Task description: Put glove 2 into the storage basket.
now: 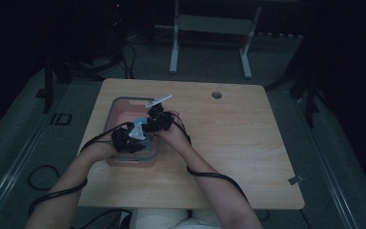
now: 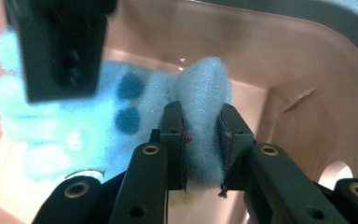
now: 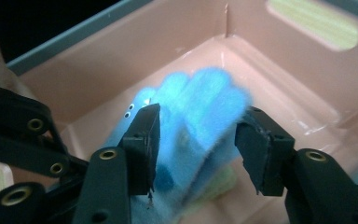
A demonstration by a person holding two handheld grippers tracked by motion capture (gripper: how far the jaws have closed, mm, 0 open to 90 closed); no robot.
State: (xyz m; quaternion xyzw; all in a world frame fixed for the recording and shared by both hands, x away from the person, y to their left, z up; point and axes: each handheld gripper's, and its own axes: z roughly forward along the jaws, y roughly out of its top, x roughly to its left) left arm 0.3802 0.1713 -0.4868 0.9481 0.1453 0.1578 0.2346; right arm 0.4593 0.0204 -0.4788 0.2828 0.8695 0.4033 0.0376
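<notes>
A fluffy light-blue glove (image 2: 74,121) with dark blue dots lies low inside a pink plastic bin (image 2: 270,60). My left gripper (image 2: 203,126) is shut on a bunched fold at the glove's cuff end. My right gripper (image 3: 198,135) is open, its jaws straddling the finger end of the glove (image 3: 200,107) with a gap at the right pad. In the high view both grippers, the left gripper (image 1: 132,138) and the right gripper (image 1: 148,125), meet over the bin (image 1: 124,109) at the table's left. One jaw of the right gripper (image 2: 60,51) hangs above the glove in the left gripper view.
The bin stands on a wooden table (image 1: 228,143) with a round hole (image 1: 216,95) near its far edge. Something yellowish (image 3: 219,184) lies under the glove. A handle cutout (image 3: 312,23) opens in the bin wall. A metal frame (image 1: 209,28) stands beyond the table.
</notes>
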